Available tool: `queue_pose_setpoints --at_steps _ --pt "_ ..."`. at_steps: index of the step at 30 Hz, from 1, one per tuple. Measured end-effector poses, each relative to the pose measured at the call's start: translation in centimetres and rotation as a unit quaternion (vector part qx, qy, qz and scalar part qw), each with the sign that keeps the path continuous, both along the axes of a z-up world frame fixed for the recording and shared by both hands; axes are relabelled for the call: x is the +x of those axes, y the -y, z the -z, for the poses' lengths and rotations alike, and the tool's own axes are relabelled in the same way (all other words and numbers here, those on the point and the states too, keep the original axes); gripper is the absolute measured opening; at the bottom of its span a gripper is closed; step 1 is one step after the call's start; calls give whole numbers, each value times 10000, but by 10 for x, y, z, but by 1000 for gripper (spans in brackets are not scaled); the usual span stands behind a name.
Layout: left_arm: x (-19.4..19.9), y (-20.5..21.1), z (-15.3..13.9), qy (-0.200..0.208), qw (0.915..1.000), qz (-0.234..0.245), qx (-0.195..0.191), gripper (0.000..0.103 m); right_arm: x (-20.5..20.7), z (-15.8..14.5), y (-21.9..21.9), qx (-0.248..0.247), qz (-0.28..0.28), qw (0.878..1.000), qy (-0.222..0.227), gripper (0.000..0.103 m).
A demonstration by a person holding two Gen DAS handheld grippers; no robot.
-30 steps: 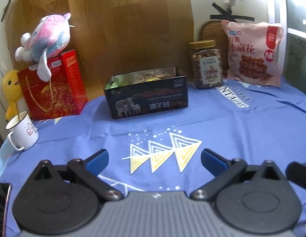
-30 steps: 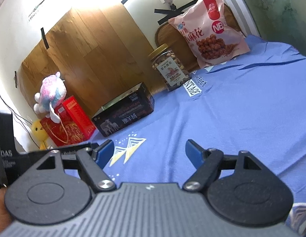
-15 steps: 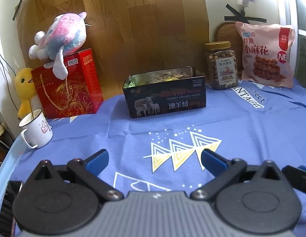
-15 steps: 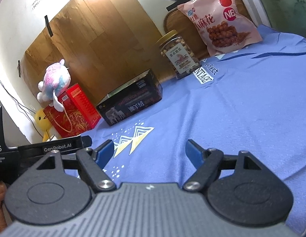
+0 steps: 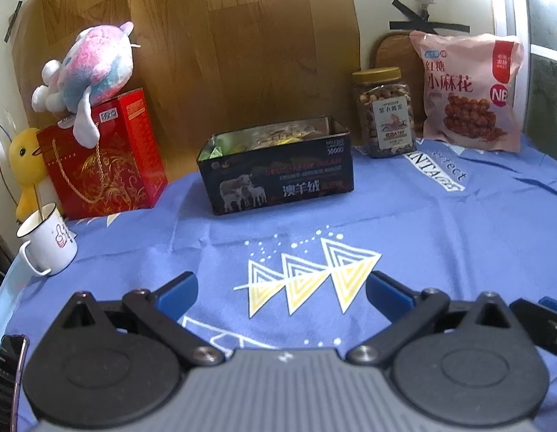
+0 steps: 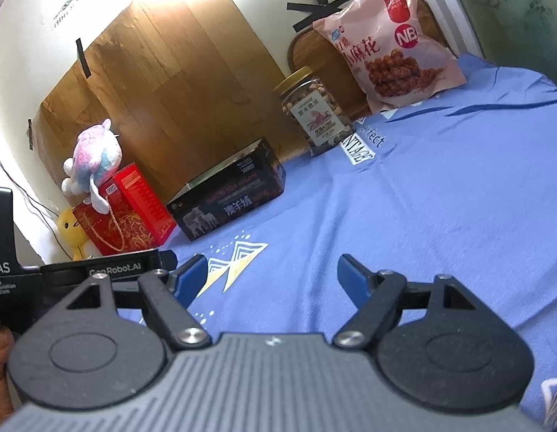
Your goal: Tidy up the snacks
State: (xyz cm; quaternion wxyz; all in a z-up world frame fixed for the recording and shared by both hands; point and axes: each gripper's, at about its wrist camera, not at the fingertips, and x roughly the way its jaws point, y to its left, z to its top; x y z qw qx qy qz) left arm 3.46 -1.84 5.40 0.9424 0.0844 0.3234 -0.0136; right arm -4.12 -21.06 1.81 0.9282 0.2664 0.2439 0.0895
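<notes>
Left wrist view: the left gripper [image 5: 280,293] hangs above the blue cloth [image 5: 440,237] on the surface, its blue fingers [image 5: 177,293] spread wide with nothing between them. Ahead stands the open tin [image 5: 278,176], with wrapped snacks inside it. Right of the tin stands the nut jar [image 5: 384,113], and beside that the pink bag [image 5: 469,93] leans on the wall. At left a red box [image 5: 105,158] carries a plush toy [image 5: 91,72]; a yellow duck [image 5: 25,165] and a white mug [image 5: 48,244] are near it. A phone [image 5: 8,370] edge shows at lower left.

Right wrist view: the right gripper [image 6: 273,280] is also spread wide and empty above the cloth [image 6: 440,216]. The tin [image 6: 230,196] sits far ahead to the left, the jar [image 6: 314,106] and bag [image 6: 390,43] behind it along the wall. The left gripper's body [image 6: 98,270] shows at the left edge.
</notes>
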Motion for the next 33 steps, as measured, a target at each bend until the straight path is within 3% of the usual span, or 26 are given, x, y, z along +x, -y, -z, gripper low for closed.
queue_pose_setpoints --at_steps 14,33 --pt "10 -28 13 -309 9977 -562 230 103 11 6 -23 24 -510 9987 -9 81" --pt "10 -14 23 -398 9971 -428 487 103 7 9 -14 96 -404 9991 88 80"
